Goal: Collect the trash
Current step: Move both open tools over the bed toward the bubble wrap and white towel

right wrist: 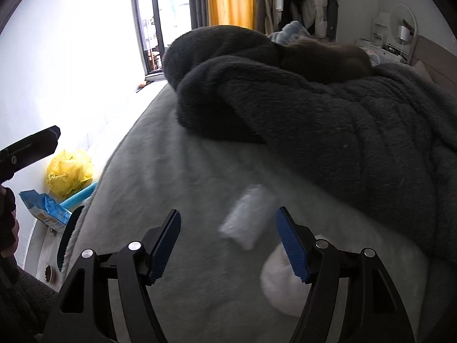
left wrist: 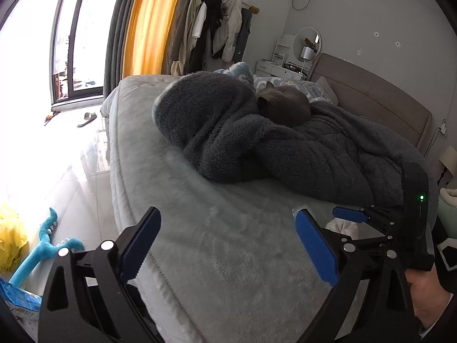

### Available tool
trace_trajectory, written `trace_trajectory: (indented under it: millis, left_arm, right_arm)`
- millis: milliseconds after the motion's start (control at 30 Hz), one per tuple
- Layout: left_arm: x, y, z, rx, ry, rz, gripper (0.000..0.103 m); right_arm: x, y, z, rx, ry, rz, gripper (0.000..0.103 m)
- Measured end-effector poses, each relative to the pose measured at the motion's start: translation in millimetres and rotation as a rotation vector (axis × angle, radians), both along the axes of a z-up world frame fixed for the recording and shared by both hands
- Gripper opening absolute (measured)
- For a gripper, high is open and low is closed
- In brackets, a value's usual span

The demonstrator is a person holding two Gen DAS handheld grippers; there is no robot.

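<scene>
Two trash bits: clear plastic wrapper [right wrist: 248, 219] and white crumpled tissue [right wrist: 278, 278], both on the bed [right wrist: 160, 171], lying on the pale blanket just in front of the dark fleece blanket [right wrist: 342, 131].
R gripper [right wrist: 228, 243]: open, nothing held; jaws straddle the wrapper from above w/o touching. Tissue sits partly behind the R-side finger.
Why so: angled down at the bed, lined up on the wrapper; prob. first pick.
L gripper [left wrist: 225, 245]: open, empty, hovering over the bare pale blanket, to the side of the trash.
Cat [left wrist: 285, 105]: curled on the fleece, well back from the wrapper.
Edges: bed edge drops to the floor on the window side of the wrapper; fleece fold rises just behind it.
Room: pale blanket around the wrapper is bare, approach from above is free; soft pile may bunch into the jaws.
Floor by bed: yellow plastic bag [right wrist: 70, 173], blue packet [right wrist: 45, 210], teal plush toy [left wrist: 42, 245]; bag may be the drop spot, can't tell.
</scene>
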State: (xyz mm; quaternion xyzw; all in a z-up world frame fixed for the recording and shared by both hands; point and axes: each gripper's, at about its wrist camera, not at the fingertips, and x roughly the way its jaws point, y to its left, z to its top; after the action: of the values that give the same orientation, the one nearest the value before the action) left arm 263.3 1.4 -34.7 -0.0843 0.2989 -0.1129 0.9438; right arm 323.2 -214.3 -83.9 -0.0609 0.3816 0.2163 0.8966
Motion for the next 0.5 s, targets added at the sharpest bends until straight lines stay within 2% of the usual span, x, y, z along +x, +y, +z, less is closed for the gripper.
trace_trajectory:
  millis: [67,233,500]
  left_arm:
    - [5.8,-8.0,-2.2,-0.001,0.003,-0.013,0.097]
    - [21.4,-28.7,-10.4,-0.009,0.024,-0.038,0.097]
    - [44.2,-61.3,-24.9,-0.032,0.064,-0.086,0.097]
  right_arm:
    - [3.9,-7.6,-0.9,0.001,0.007,0.003,0.078]
    - [12.8,-22.0,-7.7,-0.034,0.006,0.015,0.082]
    - [20.5,-47.4,-23.9,-0.049,0.052,0.055,0.084]
